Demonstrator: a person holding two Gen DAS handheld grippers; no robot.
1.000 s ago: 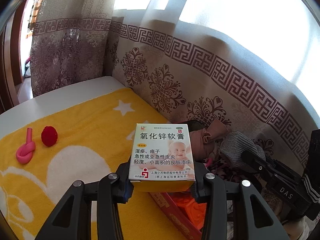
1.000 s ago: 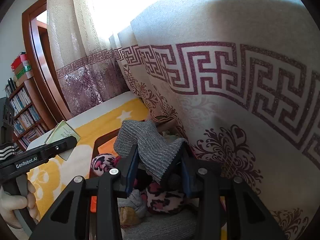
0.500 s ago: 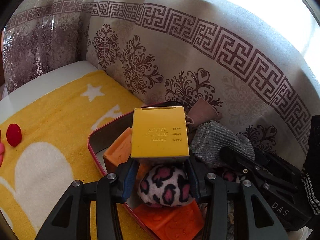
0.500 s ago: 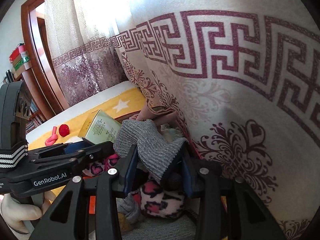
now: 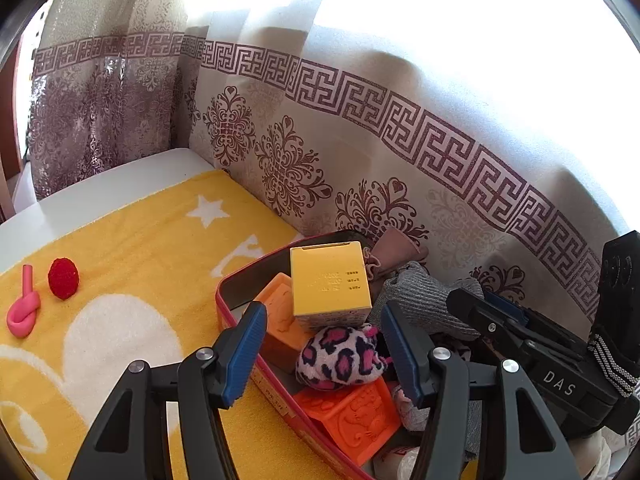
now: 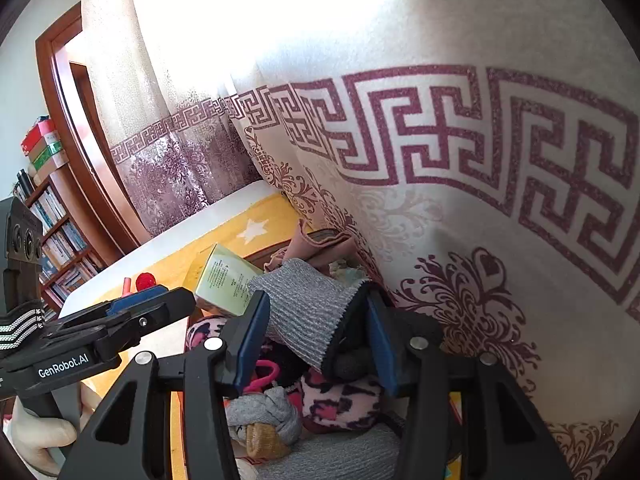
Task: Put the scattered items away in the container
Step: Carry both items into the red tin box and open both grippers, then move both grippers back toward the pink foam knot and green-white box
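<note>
A red-rimmed container [image 5: 224, 304] sits on the yellow towel by the curtain, full of items. A yellow ointment box [image 5: 330, 282] lies in it on an orange block [image 5: 280, 316], clear of my fingers. My left gripper [image 5: 320, 352] is open and empty just above a leopard-print sock ball [image 5: 340, 356]. My right gripper [image 6: 310, 344] is shut on a grey knit sock [image 6: 310, 312], held over the container's right part. The box also shows in the right wrist view [image 6: 228, 280]. A red pom-pom [image 5: 63, 279] and a pink knotted balloon [image 5: 24, 312] lie on the towel at far left.
The patterned curtain [image 5: 400, 160] hangs right behind the container. The yellow towel [image 5: 140, 260] covers a white surface [image 5: 100, 184]. A second orange block [image 5: 348, 412] lies at the container's near end. A bookshelf [image 6: 52, 232] and door frame stand far left in the right wrist view.
My left gripper carried the ointment box over the container, tipped it down and let go; its jaws have opened and drawn back. My right gripper kept its hold on the grey sock.
</note>
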